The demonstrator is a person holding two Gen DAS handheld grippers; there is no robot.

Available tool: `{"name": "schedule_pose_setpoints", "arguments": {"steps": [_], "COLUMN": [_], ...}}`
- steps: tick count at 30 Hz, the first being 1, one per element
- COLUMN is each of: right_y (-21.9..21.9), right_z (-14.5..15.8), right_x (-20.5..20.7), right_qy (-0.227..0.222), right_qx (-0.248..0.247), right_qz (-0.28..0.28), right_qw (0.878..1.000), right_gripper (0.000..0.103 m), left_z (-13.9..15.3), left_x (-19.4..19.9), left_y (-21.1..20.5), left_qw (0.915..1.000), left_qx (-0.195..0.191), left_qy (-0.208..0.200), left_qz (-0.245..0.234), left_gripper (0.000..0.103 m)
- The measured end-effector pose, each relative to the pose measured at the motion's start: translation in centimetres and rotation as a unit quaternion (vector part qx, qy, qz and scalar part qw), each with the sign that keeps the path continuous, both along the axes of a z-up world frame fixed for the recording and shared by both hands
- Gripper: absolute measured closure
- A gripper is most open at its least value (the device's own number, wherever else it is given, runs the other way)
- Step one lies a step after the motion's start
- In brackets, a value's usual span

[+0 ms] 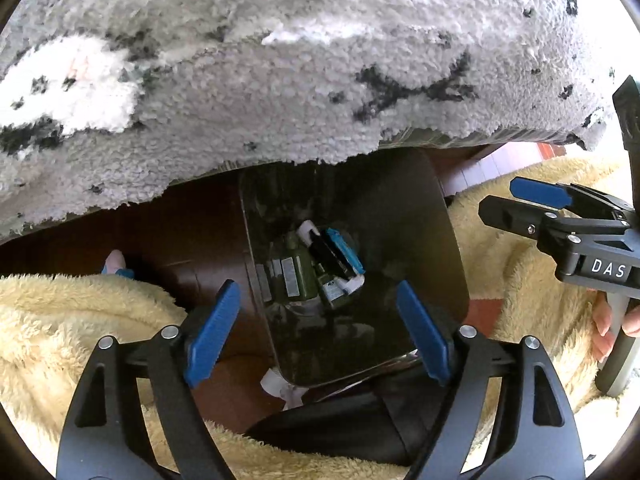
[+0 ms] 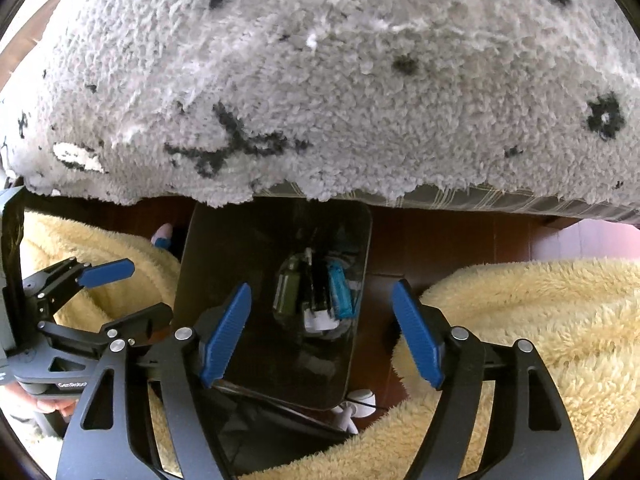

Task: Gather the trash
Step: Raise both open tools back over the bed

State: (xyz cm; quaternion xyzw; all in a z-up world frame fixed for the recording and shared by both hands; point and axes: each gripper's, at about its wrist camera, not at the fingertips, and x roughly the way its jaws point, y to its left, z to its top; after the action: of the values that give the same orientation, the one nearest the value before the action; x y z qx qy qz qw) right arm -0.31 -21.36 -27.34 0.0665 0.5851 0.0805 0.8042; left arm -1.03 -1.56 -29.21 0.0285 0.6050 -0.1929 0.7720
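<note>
A dark rectangular trash bin (image 1: 400, 216) stands on the floor below a grey bed edge; it also shows in the right wrist view (image 2: 224, 264). Inside it lie a green bottle (image 1: 298, 276) (image 2: 288, 292), a blue and white packet (image 1: 344, 254) (image 2: 340, 292) and a black item. My left gripper (image 1: 320, 336) is open and empty above the bin's near rim. My right gripper (image 2: 320, 332) is open and empty above the bin; it also shows at the right of the left wrist view (image 1: 520, 200). The left gripper shows at the left of the right wrist view (image 2: 120, 292).
A grey shaggy blanket (image 1: 280, 60) (image 2: 320, 80) with black marks overhangs the bed above the bin. Cream fleece (image 1: 60, 340) (image 2: 540, 340) lies on both sides. White crumpled paper (image 1: 280, 388) (image 2: 356, 404) lies by the bin's near edge on the brown floor.
</note>
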Motion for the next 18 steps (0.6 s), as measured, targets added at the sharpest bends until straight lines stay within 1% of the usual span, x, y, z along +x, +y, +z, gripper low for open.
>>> {"name": "schedule_pose_setpoints", "arguments": {"steps": [4,6,8,9,11,13,17,18], "right_y": [0.4,0.3,0.2,0.1,-0.2,-0.4,-1.1,-1.3], "right_z": [1.0,2.2,3.9,4.7,6.7,8.5,12.7,13.8], "right_x": [-0.3,-0.7,-0.9,-1.0,-1.0,-1.0,-0.6,-0.5], "right_qy": [-0.007,-0.020,-0.043,-0.053,-0.077,-0.097,-0.146,-0.160], "right_qx": [-0.002,0.002,-0.006,-0.010,-0.013,-0.017,-0.033,-0.038], "right_qz": [-0.002,-0.004,-0.007,-0.007,-0.007,-0.005,-0.002,-0.001], "right_qw": [1.000,1.000,0.999,0.999,0.997,0.995,0.989,0.986], "right_gripper": [0.029,0.029,0.029,0.029,0.029,0.029,0.026,0.025], "left_z": [1.1,2.2,3.4,4.4,6.4,8.7,13.2,13.9], "left_x": [0.3,0.4,0.5,0.7,0.9,1.0,1.5,1.5], "left_y": [0.4,0.8,0.9,1.1,1.4,1.6,1.9,2.1], "left_qw": [0.9999,0.9997,0.9993,0.9990,0.9978,0.9954,0.9900,0.9890], "left_qx": [0.003,0.003,0.004,0.001,-0.003,0.001,-0.005,-0.007], "left_qy": [-0.008,-0.019,-0.033,-0.042,-0.063,-0.093,-0.140,-0.147], "left_qz": [0.006,0.011,0.016,0.018,0.021,0.022,0.018,0.016], "left_gripper": [0.026,0.026,0.026,0.026,0.022,0.020,0.019,0.019]}}
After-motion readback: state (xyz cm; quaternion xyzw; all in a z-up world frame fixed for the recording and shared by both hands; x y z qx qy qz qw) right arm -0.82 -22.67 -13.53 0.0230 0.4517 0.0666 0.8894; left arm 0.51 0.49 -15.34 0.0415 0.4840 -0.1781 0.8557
